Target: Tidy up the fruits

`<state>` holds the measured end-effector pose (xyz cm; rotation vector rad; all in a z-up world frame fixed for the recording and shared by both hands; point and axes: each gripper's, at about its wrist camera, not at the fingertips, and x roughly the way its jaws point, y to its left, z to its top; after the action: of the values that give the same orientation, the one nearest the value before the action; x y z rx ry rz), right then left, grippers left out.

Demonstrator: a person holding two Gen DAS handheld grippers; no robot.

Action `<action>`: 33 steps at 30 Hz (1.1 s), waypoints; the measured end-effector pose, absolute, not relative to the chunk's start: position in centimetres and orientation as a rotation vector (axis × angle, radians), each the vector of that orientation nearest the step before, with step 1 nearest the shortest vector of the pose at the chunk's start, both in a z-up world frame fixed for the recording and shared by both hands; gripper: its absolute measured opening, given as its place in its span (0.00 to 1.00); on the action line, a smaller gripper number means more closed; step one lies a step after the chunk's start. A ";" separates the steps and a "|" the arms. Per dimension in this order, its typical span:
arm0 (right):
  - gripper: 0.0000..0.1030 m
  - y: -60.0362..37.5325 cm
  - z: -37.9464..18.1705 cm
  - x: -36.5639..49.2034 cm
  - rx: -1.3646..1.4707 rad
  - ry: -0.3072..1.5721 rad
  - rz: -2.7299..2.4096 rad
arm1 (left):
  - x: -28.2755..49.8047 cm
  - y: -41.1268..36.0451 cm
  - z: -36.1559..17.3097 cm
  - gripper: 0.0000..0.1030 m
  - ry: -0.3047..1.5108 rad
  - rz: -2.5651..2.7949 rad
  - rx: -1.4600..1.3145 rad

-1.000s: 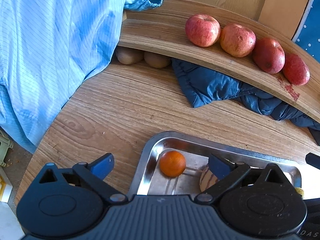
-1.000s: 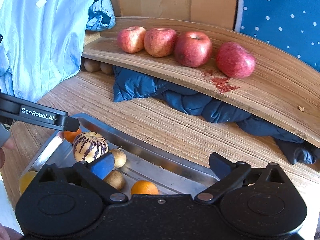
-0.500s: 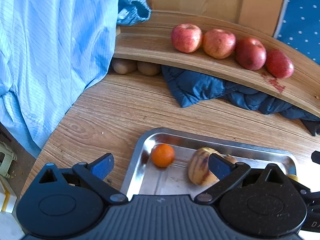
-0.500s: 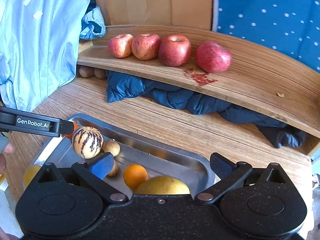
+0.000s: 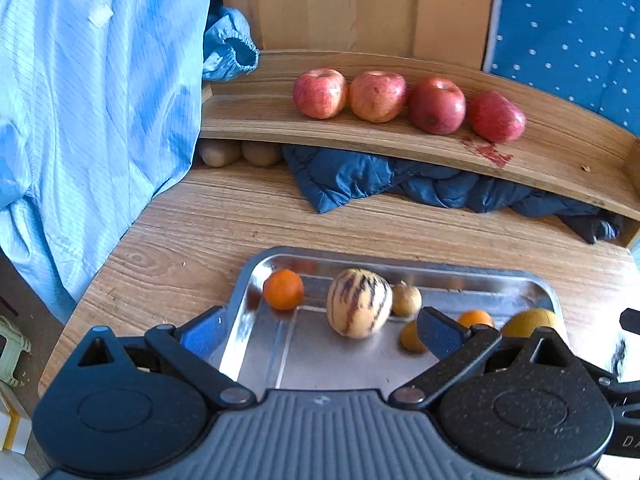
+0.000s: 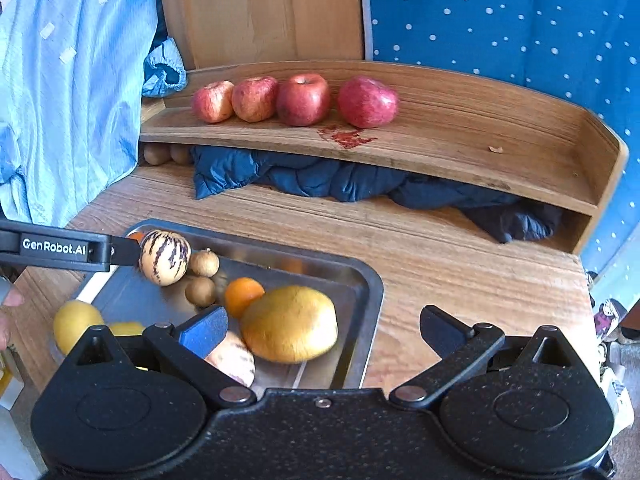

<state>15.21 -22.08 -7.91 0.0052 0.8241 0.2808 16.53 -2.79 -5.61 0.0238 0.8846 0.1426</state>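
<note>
Four red apples [image 6: 295, 98] sit in a row on the wooden shelf [image 6: 460, 136], the left three touching. Below it a metal tray [image 5: 532, 280] rests on the wooden surface [image 5: 200, 232], holding a striped melon [image 5: 359, 302], oranges [image 5: 283, 289], small brown fruits [image 5: 406, 300] and a large yellow fruit [image 6: 290, 323]. Both the left gripper [image 5: 316, 330] and right gripper [image 6: 324, 326] hover near the tray, jaws spread wide and empty. A dark blue jacket [image 6: 320, 180] lies under the shelf.

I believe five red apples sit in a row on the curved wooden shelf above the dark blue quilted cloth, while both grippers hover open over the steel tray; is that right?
Not quite: the curved wooden shelf holds four red apples, not five, as the right wrist view shows. The rest stands: the dark blue quilted cloth lies beneath it, and the left gripper and right gripper are open over the steel tray.
</note>
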 end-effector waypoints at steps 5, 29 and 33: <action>0.99 -22.2 -7.5 13.9 0.008 0.805 0.289 | 14.7 -2.9 -5.4 0.99 0.878 0.144 0.024; 0.99 -19.4 -5.4 6.6 0.050 0.720 0.201 | 6.4 0.0 -3.8 0.99 0.822 0.050 0.087; 0.99 -18.3 -5.1 2.6 0.075 0.682 0.148 | 3.0 2.3 -3.8 0.99 0.812 0.025 0.074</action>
<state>2.55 -18.32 -5.08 0.0753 0.6824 0.1477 3.05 2.32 -3.85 0.0741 0.8119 0.0255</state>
